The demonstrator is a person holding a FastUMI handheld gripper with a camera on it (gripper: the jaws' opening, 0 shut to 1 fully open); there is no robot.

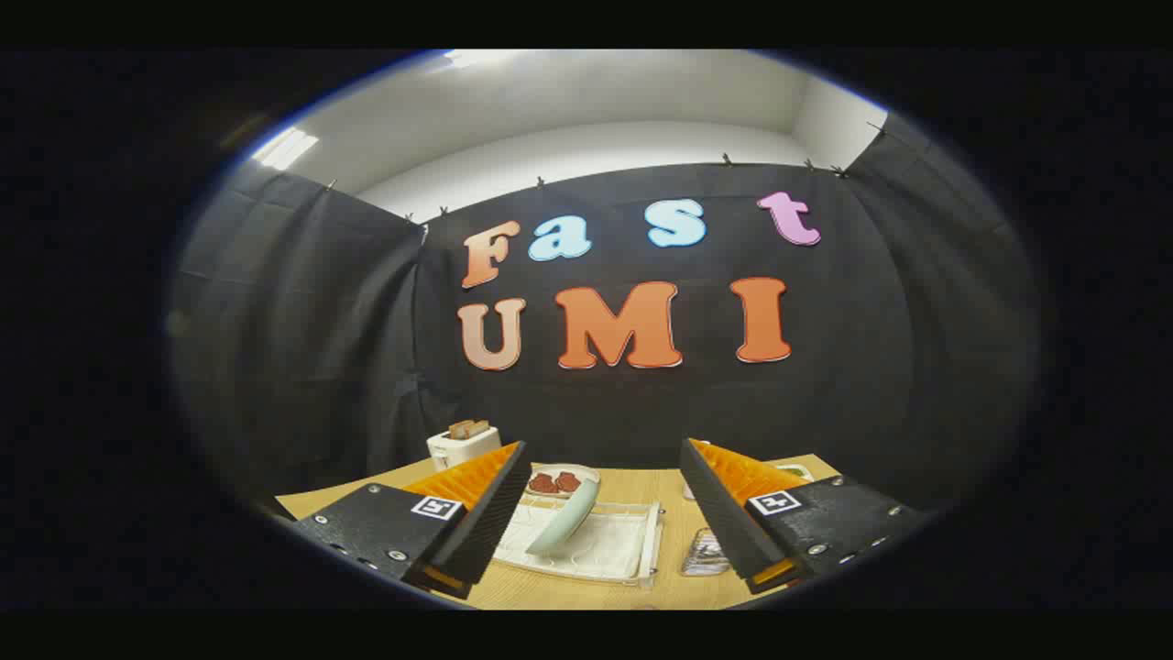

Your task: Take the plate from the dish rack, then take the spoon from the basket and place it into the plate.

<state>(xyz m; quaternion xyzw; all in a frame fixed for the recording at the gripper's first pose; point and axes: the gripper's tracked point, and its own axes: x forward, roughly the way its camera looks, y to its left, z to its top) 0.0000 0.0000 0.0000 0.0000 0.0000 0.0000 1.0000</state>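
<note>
Gripper view: the hand-held gripper (605, 522) is held wide open and empty, the plate (564, 518) is seen propped in the dish rack (586, 550) just ahead between its fingers, and a skewed approach could tip it.

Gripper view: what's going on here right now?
A hand-held gripper hangs above a wooden table with its fingers open and nothing between them. Just ahead, between the fingers, a pale plate stands tilted in the white dish rack. Beyond the rack sits a small dish with reddish food, and a white toaster with bread in it stands further back. The plate has not been picked up yet.
</note>
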